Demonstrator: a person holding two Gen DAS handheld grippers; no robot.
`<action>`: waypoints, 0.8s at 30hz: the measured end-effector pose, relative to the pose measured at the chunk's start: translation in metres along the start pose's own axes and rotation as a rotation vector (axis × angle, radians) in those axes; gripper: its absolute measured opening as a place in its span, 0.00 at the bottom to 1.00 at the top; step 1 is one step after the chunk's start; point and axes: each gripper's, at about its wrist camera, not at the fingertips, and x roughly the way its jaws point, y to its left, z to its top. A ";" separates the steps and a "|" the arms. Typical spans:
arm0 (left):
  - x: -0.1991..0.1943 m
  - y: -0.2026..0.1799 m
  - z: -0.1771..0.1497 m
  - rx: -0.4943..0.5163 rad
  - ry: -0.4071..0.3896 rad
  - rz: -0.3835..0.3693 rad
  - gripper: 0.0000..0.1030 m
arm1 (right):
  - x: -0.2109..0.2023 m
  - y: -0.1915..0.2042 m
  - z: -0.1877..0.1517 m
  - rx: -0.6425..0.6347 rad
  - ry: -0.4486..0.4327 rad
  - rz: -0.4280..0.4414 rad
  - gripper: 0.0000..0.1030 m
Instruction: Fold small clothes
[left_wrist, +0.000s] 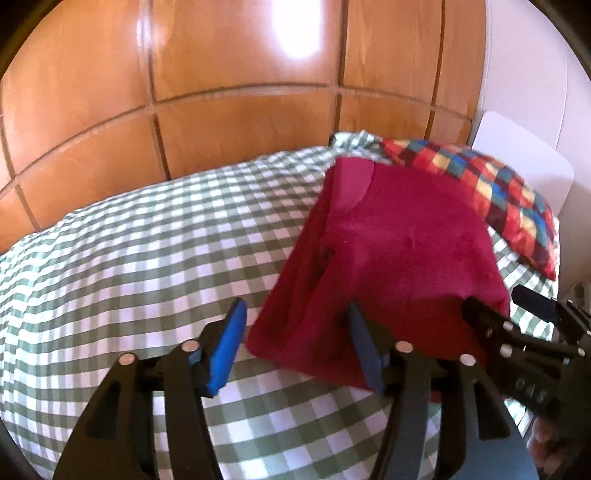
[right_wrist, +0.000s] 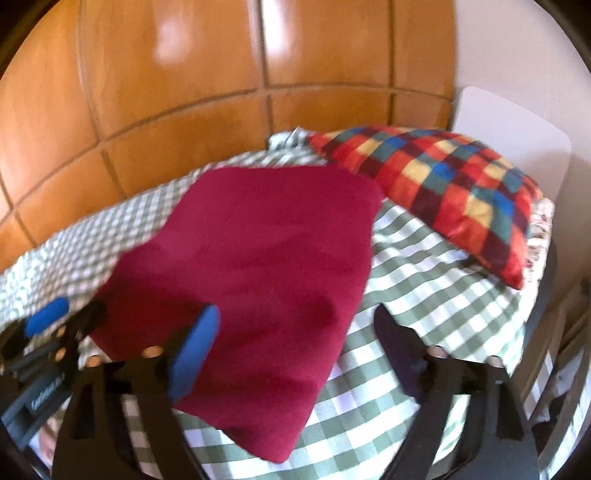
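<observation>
Though folded flat on green-checked bedding (left_wrist: 129, 240) beside patchwork pillow (right_wrist: 443, 192), crimson garment (right_wrist: 266, 266): soft, light, limp, probably fleecy. Left gripper (left_wrist: 295, 347) spread wide over near corner; right gripper (right_wrist: 299, 365) wide, empty. Best pinched at hem corners.

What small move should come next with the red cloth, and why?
Probably lift both tools clear. The red cloth already lies folded on the checked bedspread; the left tool and right tool are both open and hold nothing.
</observation>
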 end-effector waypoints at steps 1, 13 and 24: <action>-0.005 0.004 -0.001 -0.015 -0.009 -0.001 0.62 | -0.003 0.001 0.001 0.006 -0.010 -0.013 0.93; -0.051 0.041 -0.014 -0.106 -0.091 0.092 0.89 | -0.046 0.027 -0.015 0.019 -0.088 -0.082 0.96; -0.064 0.024 -0.023 -0.045 -0.114 0.139 0.97 | -0.047 0.024 -0.023 0.044 -0.079 -0.090 0.96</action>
